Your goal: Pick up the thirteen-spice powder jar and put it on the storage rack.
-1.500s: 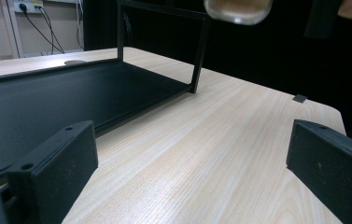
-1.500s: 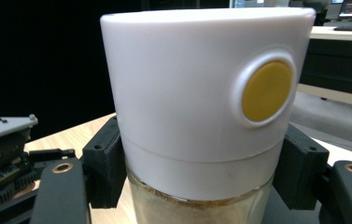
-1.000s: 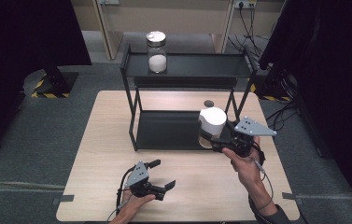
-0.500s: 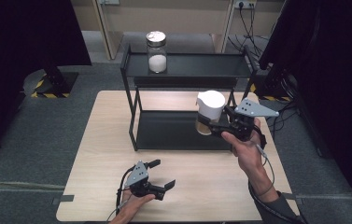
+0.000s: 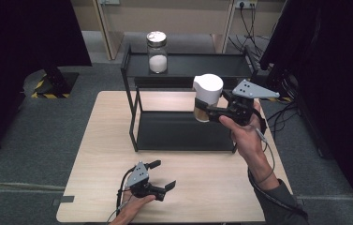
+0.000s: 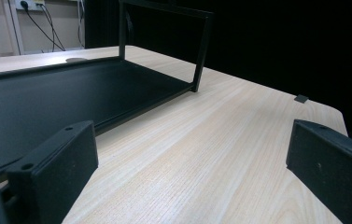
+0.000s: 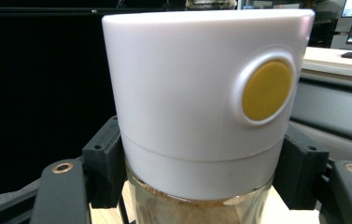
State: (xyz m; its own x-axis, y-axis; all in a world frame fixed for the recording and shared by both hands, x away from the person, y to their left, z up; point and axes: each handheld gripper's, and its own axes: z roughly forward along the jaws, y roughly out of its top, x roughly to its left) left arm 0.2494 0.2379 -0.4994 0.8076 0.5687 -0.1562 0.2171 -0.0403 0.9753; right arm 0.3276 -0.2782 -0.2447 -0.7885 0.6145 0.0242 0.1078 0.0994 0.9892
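Observation:
A glass jar with a tall white lid (image 5: 207,96) hangs in the air beside the right end of the black two-tier rack (image 5: 132,117), about level with its top shelf. My right gripper (image 5: 206,112) is shut on the jar's glass body, just under the lid. In the right gripper view the white lid (image 7: 201,98) shows a round yellow button, and both pads press the glass below it. A second jar with white powder (image 5: 157,51) stands on the rack's top shelf. My left gripper (image 5: 162,174) rests open on the table's front part, with nothing between its fingers (image 6: 57,168).
The rack's lower shelf (image 6: 47,100) lies bare and black, close in front of the left gripper. Bare wood table (image 5: 211,187) stretches between the rack and the near edge. Cables and dark curtains stand beyond the table's right side.
My right gripper has lifted the white-lidded jar from beside the lower shelf up toward the top shelf's height. The left gripper has stayed put.

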